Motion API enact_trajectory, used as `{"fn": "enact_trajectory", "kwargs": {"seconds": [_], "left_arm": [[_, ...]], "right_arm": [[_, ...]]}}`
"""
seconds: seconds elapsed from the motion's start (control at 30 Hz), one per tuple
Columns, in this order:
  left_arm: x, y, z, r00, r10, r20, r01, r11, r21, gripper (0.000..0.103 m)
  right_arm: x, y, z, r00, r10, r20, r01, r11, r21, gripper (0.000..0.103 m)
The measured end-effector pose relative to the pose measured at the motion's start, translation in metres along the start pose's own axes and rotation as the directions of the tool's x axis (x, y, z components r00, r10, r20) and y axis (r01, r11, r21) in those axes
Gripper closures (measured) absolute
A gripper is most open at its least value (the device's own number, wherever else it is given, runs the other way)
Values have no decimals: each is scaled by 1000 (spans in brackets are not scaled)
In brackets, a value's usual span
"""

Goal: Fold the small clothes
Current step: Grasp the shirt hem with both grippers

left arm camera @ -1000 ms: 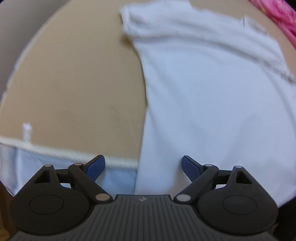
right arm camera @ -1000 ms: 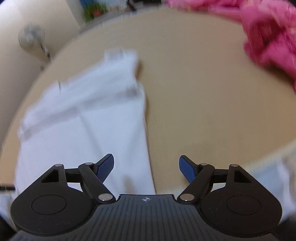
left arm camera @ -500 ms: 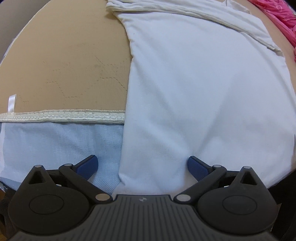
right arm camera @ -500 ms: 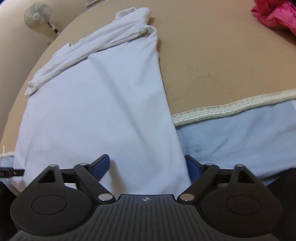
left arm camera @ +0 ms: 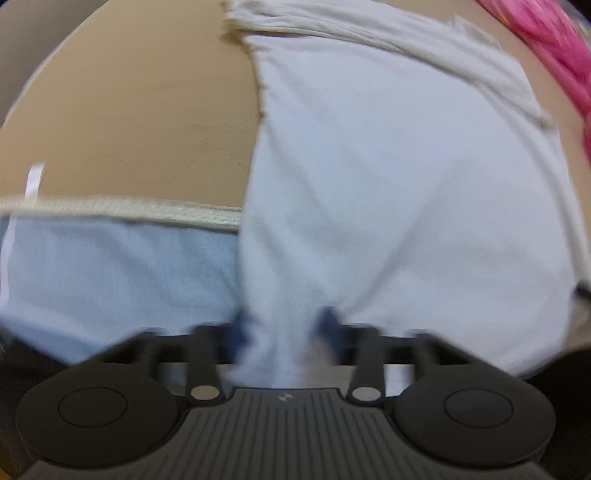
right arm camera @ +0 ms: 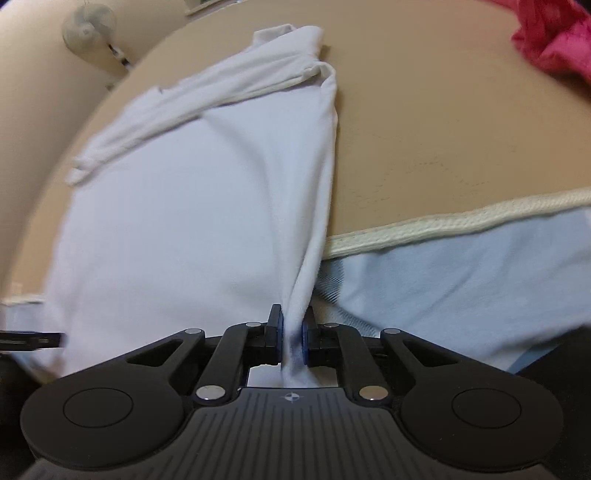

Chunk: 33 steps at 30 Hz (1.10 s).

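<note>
Left wrist view, left to right: one small white tag (left arm camera: pixel 34 181) standing at the tan mat's (left arm camera: pixel 140 110) near edge, just above one cream braided trim (left arm camera: pixel 122 210) running along that edge. Below the trim, one pale blue sheet (left arm camera: pixel 110 273) hanging over the front. Then one white garment (left arm camera: pixel 399 177), spread flat on the mat, its hem draped over the near edge, its folded sleeve band lying along the far side. Far right corner: one pink cloth (left arm camera: pixel 546 40), blurred. At the bottom, one left gripper (left arm camera: pixel 283 328), jaws closing, a bunch of the garment's hem between the blue pads; blurred, so cannot tell for certain whether the pads already press.

Right wrist view, left to right: one fan (right arm camera: pixel 86 27) on the wall beyond the far-left corner. One dark tip of the other tool at the left border. Same single white garment (right arm camera: pixel 192 206) across the mat's (right arm camera: pixel 461 122) left half, right edge pulled into a taut ridge. One right gripper (right arm camera: pixel 293 332), jaws closing, pressed nearly together and pinching the hem's right corner. Right of it, trim (right arm camera: pixel 461 221), blue sheet (right arm camera: pixel 461 273), and pink cloth (right arm camera: pixel 554 40) at the far-right corner.
</note>
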<state>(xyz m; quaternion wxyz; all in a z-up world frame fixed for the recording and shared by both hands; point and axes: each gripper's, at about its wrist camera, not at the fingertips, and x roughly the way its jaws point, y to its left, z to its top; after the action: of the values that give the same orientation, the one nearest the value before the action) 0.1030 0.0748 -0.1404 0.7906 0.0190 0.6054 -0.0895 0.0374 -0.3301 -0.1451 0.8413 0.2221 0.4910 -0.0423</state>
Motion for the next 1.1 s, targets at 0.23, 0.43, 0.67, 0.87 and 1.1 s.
{"fn": "enact_trajectory", "kwargs": {"seconds": [0.23,0.43,0.67,0.87,1.1], "left_arm": [[-42,2,-7,996,-29,81,32,999,-35,97],[-81,-5,-18,984,-62,166,71,996,-50,99],[-114,-11,-29,970,-75,233,87,995,-42,99],[-114,8,-67,982,-52,183,62,997,-51,100],[-100,20,-95,993,-30,114,37,998,-57,100]], "right_arm": [[-30,1,16,999,25,36,-26,999,32,95],[-63,1,22,993,57,107,-63,996,57,95],[-89,15,12,989,77,129,-78,997,2,96],[-109,10,-23,991,88,96,-90,996,9,96],[-106,-9,-57,998,67,18,-68,995,78,96]]}}
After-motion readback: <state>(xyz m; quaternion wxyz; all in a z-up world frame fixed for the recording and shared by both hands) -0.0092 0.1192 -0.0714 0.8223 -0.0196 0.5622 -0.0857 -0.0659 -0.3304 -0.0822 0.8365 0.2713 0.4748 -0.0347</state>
